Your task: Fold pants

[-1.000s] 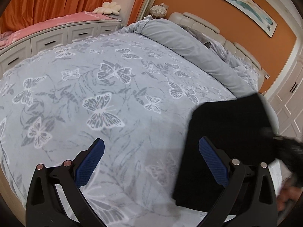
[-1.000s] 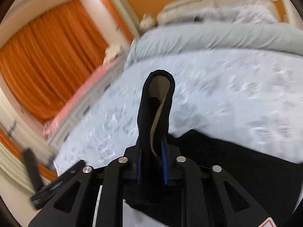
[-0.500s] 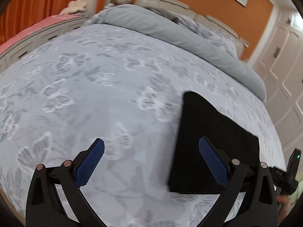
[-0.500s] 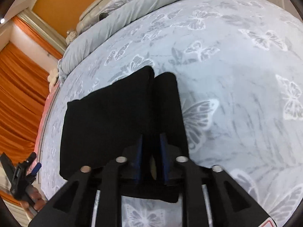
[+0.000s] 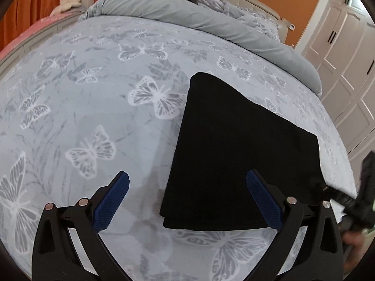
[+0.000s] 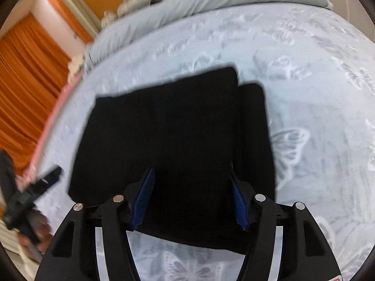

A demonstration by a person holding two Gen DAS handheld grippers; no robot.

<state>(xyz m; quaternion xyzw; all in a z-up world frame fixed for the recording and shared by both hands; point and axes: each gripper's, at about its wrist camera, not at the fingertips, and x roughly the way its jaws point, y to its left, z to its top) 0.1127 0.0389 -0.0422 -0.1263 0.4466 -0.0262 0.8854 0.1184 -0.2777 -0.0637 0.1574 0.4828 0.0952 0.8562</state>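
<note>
Butterfly-print bedspread covers the bed; on it the black pants lie flat as a compact folded block, so the folding looks essentially done. Left gripper hovers spread and empty at their near corner. Right gripper is closing, pinching nothing.

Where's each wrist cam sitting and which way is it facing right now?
Left wrist: on left tool, jaws open, looking down at butterfly bedspread toward headboard; folded pants right.
Right wrist: on right tool, jaws closing, pants below between them, ungripped.
Shared: pants, bedspread, each other's tool at frame edge.
</note>
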